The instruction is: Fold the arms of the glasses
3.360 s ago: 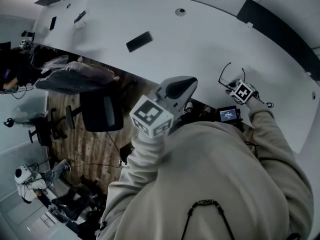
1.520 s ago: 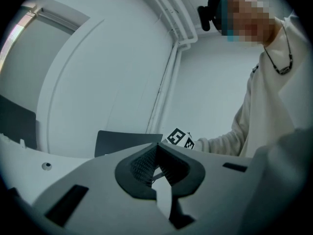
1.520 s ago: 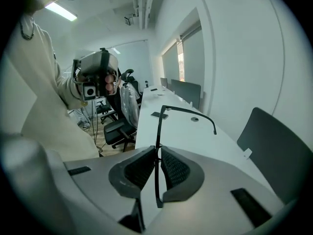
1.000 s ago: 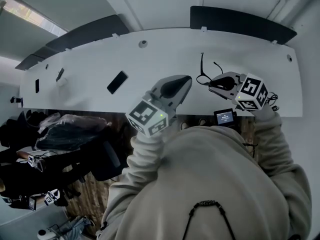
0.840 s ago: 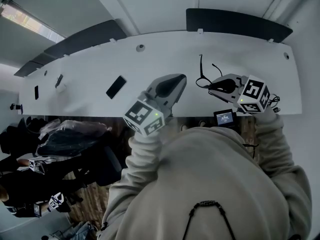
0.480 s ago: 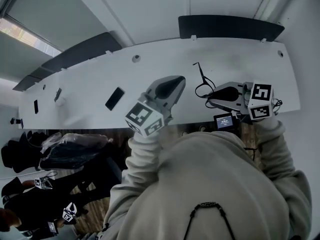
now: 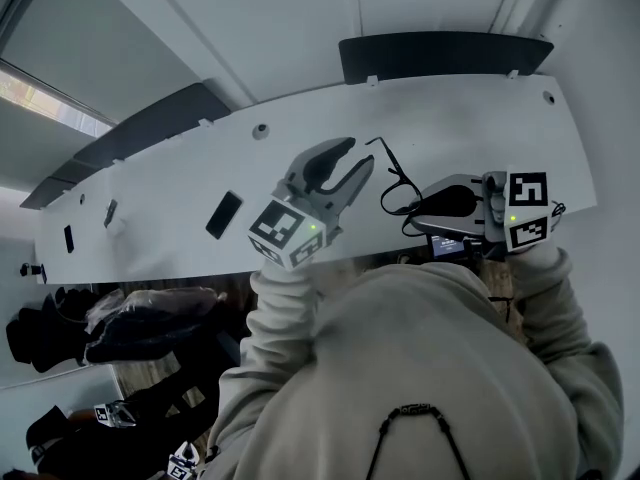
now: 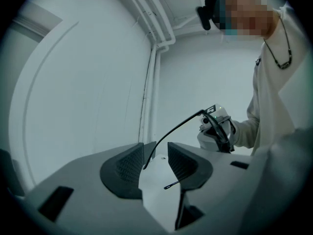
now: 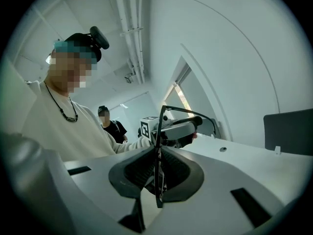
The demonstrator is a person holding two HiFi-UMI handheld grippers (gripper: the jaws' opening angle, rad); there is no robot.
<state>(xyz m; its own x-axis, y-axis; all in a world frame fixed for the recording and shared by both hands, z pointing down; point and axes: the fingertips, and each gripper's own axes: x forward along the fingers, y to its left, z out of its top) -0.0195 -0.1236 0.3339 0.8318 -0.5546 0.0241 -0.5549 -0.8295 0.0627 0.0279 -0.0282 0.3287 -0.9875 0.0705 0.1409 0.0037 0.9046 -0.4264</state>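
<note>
Thin black glasses point(image 7: 392, 183) hang in the air above the white table point(image 7: 180, 183). My right gripper point(image 7: 415, 204) is shut on their front frame point(image 9: 157, 131), which stands upright between its jaws. My left gripper point(image 7: 355, 156) faces it from the left, and its jaws are opening. In the left gripper view one glasses arm point(image 8: 178, 127) slants down between the left gripper's point(image 8: 155, 149) pads point(image 8: 128, 164) without being pressed. The tip of the second arm point(image 8: 168, 185) shows lower, beside the right pad. The two arms stand unfolded.
A black phone point(image 7: 222, 214) lies on the table to the left. A small device with a lit screen point(image 7: 447, 245) sits under the right gripper. A dark panel point(image 7: 440, 56) lines the table's back edge. Another person point(image 9: 108, 124) stands behind.
The left gripper's jaws went from shut to open. The right gripper lifted the glasses and carried them left, so one arm now lies between the left jaws.
</note>
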